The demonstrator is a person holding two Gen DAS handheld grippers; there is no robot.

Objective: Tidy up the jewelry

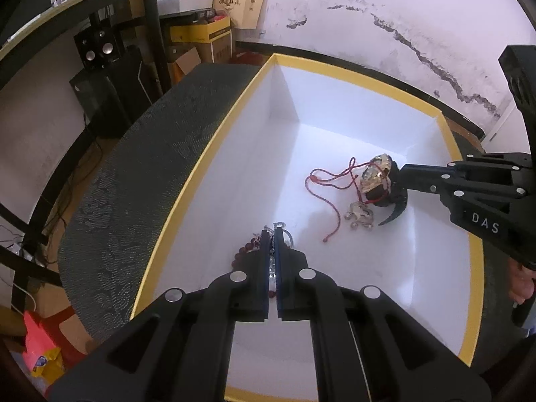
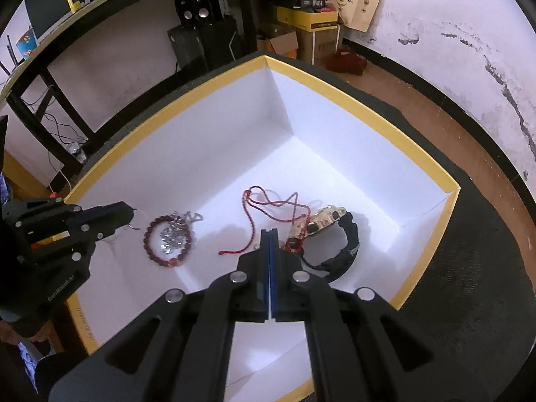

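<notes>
A white box with a yellow rim (image 1: 187, 181) (image 2: 432, 171) holds the jewelry. A red cord necklace (image 1: 330, 184) (image 2: 249, 214) lies in its middle beside a gold-faced watch with a black strap (image 1: 377, 174) (image 2: 348, 241). A silver charm piece (image 1: 360, 216) lies by the watch. A brown bead bracelet (image 2: 149, 244) with a silver chain (image 2: 172, 234) inside it lies on the box floor. My left gripper (image 1: 273, 232) (image 2: 129, 212) is shut over the bracelet, with something silver between its pads. My right gripper (image 2: 269, 232) (image 1: 390, 176) is shut, its tips just above the watch.
The box sits on a dark textured tabletop (image 1: 127, 181) (image 2: 479, 268). Beyond it are black shelving (image 1: 147, 16), speakers (image 2: 196, 13), cardboard boxes (image 2: 315, 30) and a stained white wall (image 1: 402, 33).
</notes>
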